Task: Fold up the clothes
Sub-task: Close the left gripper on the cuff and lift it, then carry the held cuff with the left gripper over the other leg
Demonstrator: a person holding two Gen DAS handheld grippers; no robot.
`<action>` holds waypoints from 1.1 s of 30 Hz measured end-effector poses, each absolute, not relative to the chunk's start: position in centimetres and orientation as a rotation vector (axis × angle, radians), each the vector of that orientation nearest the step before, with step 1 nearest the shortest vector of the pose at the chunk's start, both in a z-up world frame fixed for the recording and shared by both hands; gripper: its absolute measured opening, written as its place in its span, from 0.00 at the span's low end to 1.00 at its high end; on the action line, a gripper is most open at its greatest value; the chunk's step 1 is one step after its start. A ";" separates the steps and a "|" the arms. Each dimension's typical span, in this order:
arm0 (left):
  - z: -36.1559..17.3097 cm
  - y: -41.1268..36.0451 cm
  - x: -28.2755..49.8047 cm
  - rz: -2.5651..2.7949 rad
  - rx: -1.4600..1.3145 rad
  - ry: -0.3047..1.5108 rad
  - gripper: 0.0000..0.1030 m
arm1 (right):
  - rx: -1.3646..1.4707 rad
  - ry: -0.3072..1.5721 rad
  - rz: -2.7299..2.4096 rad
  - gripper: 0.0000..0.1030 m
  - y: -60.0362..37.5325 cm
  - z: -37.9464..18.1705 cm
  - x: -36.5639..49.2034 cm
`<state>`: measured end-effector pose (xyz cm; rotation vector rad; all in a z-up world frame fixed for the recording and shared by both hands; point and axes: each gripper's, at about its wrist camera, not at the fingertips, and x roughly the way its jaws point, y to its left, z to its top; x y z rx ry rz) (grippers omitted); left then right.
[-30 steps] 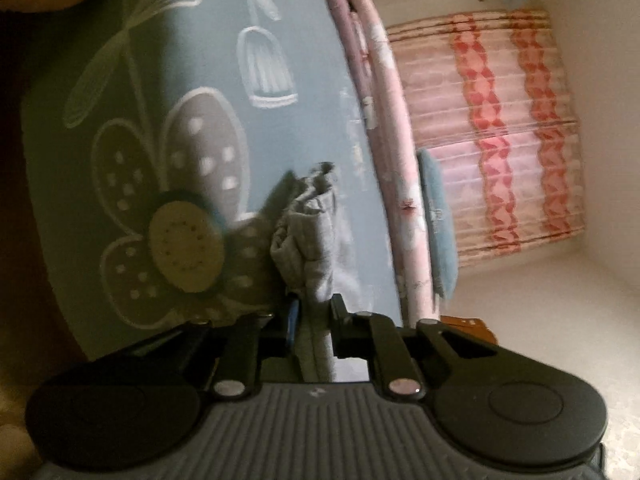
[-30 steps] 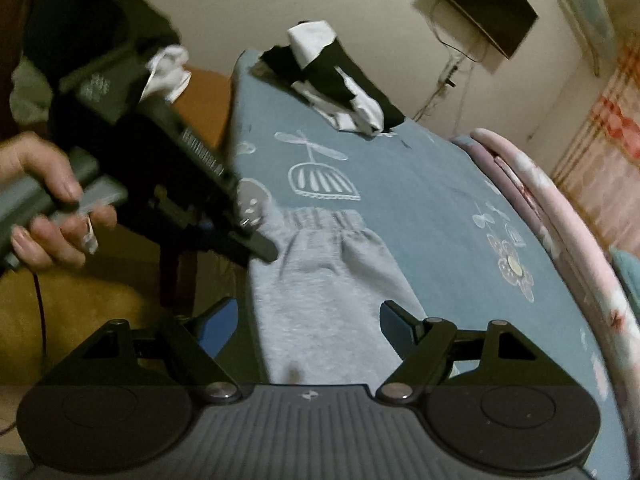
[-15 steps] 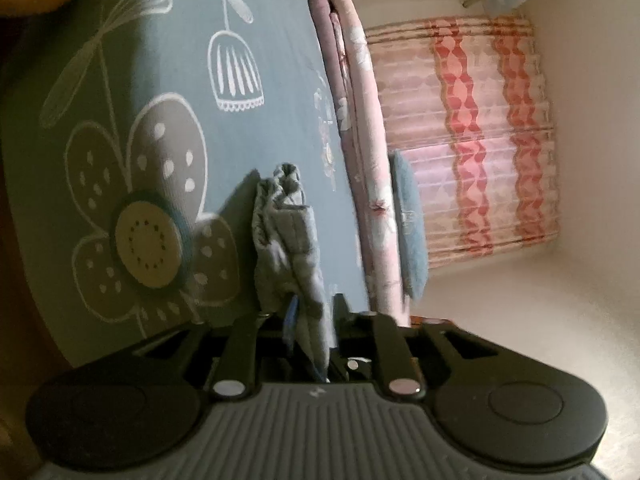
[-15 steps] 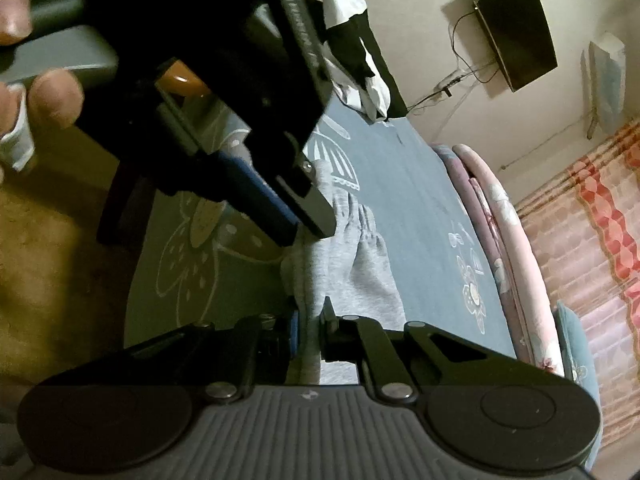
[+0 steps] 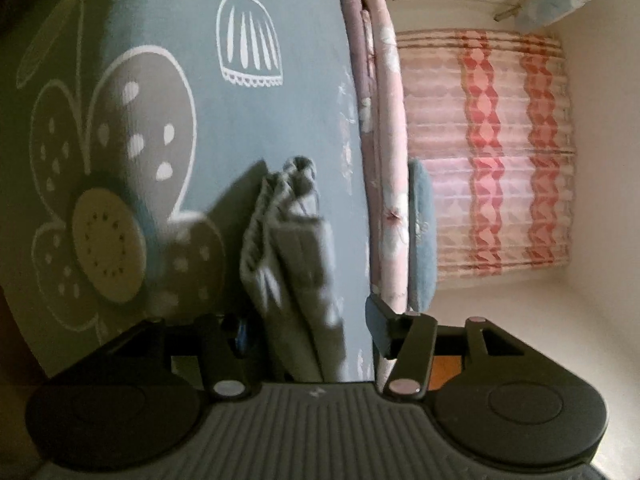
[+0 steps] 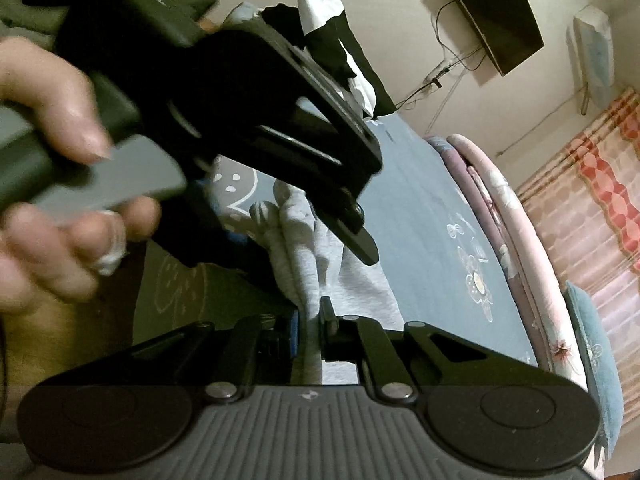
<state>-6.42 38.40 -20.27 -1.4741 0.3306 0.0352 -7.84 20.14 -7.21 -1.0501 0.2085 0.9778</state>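
Grey sweatpants [image 5: 296, 248] are what's getting folded, bunched into a narrow ridge on the blue bedsheet [image 5: 288, 92], low centre in both views. In the left wrist view the left gripper [image 5: 308, 328] has its jaws opening: the cloth runs up between them, but the right-hand finger stands clear of it and I can't see the left pad pressing either, so it looks like it's letting go. The right gripper [image 6: 310, 326] is the opposite, jaws pressed together and pinching a fold of the grey fabric [image 6: 304, 248] at the bottom centre of its own view.

My read is that this is a handoff mid-fold: the right side now has the edge and the left is freeing itself. The next move probably calls for the left one to back off without dragging the cloth, then regrip another edge so the pants can be laid flat or doubled over.

Hard to see: the person's hand [image 6: 60, 184] and the left tool's black body fill the upper left of the right wrist view and cover much of the garment. Waistband or leg end? Can't tell. Both views are dim and a bit blurred. A black-and-white garment [image 6: 336, 40] sits top centre, partly hidden.
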 end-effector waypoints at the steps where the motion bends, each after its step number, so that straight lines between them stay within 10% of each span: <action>1: -20.4 38.5 -6.2 0.046 -1.474 0.336 0.53 | -1.048 0.209 0.980 0.10 20.1 -7.2 -7.8; 13: -19.2 38.2 -5.8 0.120 -1.317 0.463 0.20 | -0.934 0.305 1.035 0.44 16.0 -4.1 -7.1; 33: -6.6 30.8 -2.9 0.034 -0.883 0.511 0.19 | -0.557 0.608 0.637 0.54 -4.9 -3.3 4.0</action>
